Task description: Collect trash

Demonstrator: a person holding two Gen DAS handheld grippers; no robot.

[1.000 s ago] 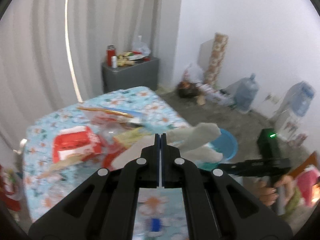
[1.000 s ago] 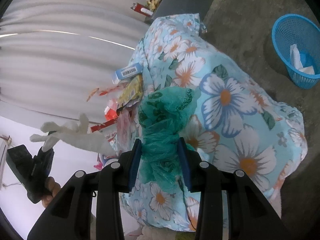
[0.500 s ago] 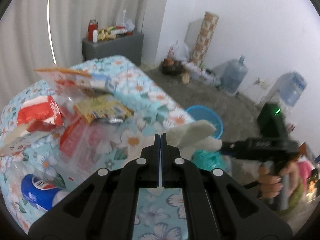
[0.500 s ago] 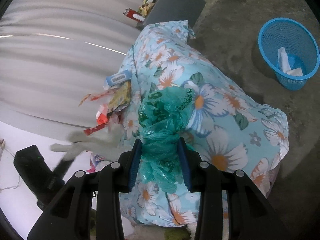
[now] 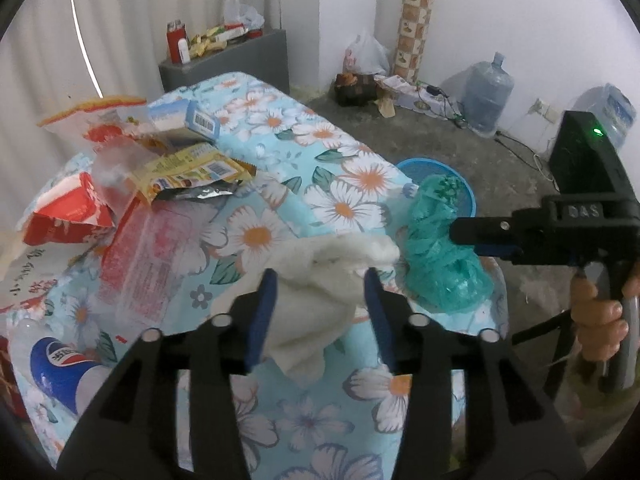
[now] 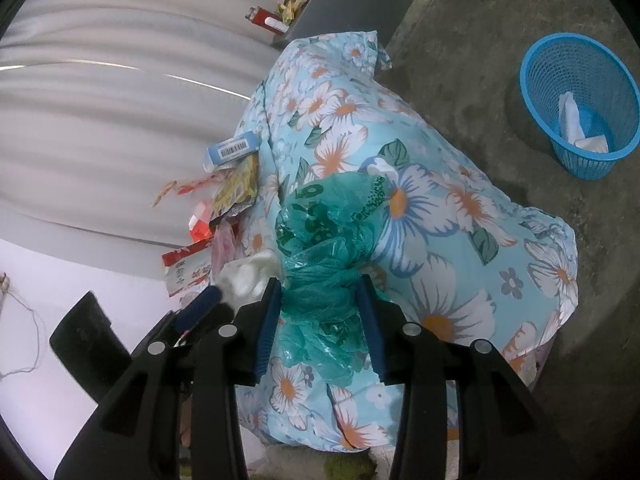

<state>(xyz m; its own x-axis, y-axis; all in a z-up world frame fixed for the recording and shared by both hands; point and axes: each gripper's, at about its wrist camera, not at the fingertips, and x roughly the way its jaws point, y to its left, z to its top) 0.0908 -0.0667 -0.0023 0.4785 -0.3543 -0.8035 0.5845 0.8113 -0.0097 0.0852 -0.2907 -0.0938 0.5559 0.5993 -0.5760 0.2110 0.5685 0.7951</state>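
Note:
A white glove [image 5: 312, 320] lies crumpled on the floral tablecloth [image 5: 280, 184]. It sits between the jaws of my left gripper [image 5: 320, 276], which are opening and no longer press on it. The same glove [image 6: 248, 276] shows in the right wrist view beside a blue left fingertip [image 6: 200, 304]. My right gripper [image 6: 319, 282] is shut on the knotted neck of a green plastic bag [image 6: 320, 240], its jaws easing slightly. That bag [image 5: 436, 256] hangs at the table's right edge. A blue mesh basket [image 6: 580, 100] with white scraps stands on the floor.
Wrappers pile at the table's left: a yellow one [image 5: 192, 168], a red pack [image 5: 68, 212], a clear red-printed sheet [image 5: 148, 264], a blue-white box [image 5: 188, 120] and a blue cola bottle [image 5: 60, 368]. A grey cabinet [image 5: 240, 60] and water jugs [image 5: 488, 96] line the wall.
My left gripper came down toward the table and its shut jaws opened, so the glove now rests loose on the cloth. The right gripper kept its hold on the green bag.

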